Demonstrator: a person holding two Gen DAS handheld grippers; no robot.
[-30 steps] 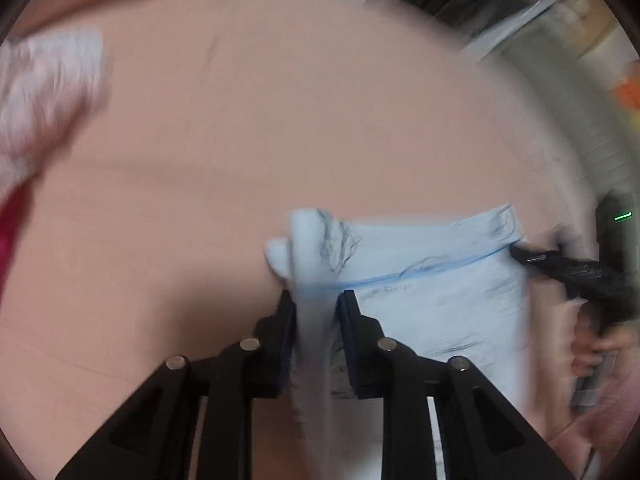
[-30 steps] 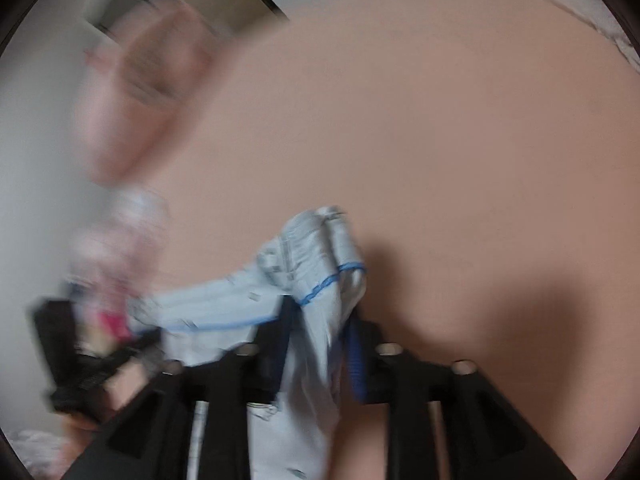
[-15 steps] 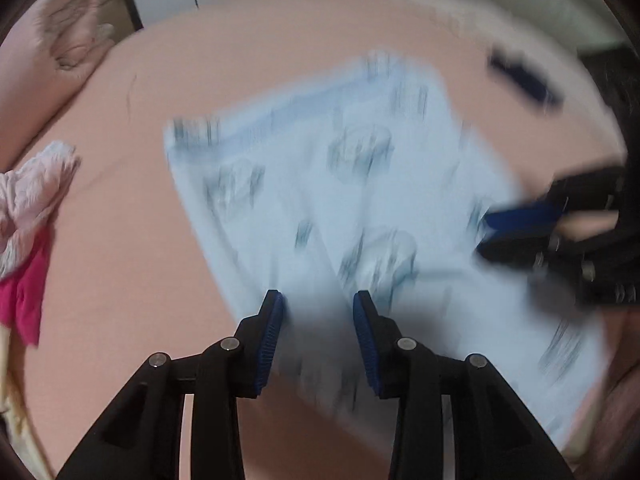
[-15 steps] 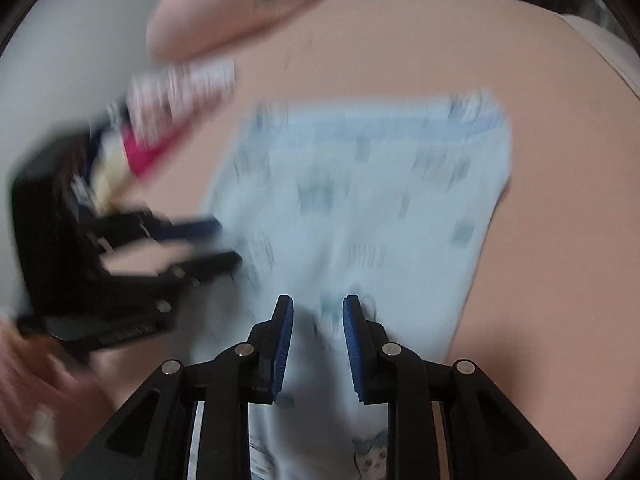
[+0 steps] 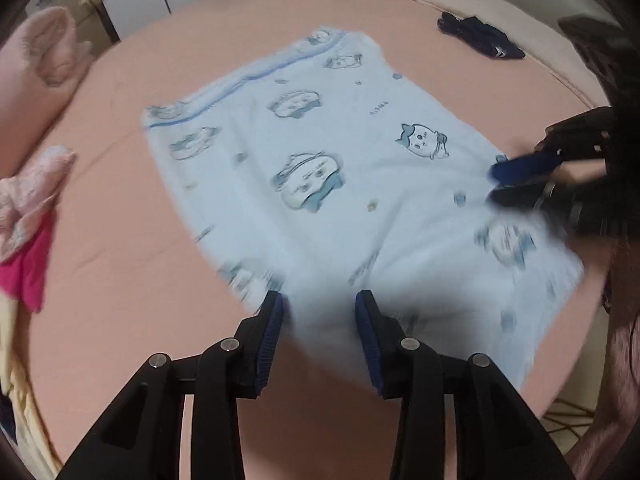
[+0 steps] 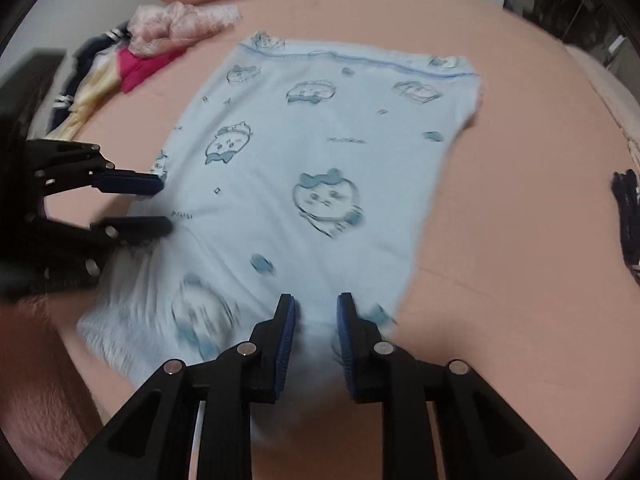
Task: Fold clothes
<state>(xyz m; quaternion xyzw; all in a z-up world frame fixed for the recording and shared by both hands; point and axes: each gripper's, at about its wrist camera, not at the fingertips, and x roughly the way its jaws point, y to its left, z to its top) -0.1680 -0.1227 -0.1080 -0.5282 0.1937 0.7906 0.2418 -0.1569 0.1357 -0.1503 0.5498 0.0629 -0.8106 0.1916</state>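
Blk hand-held gripper [image 5: 319, 320], blue pads [image 5: 272, 332], silver screws.

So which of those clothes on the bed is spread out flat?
The pale blue cartoon-print garment. It lies open and flat, while the pink pile and the dark garment sit crumpled off to the sides.

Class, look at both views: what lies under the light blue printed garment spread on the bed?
The light blue garment lies spread on the pink bedsheet, which shows all around its edges. Whatever else may be beneath it is covered and cannot be seen.
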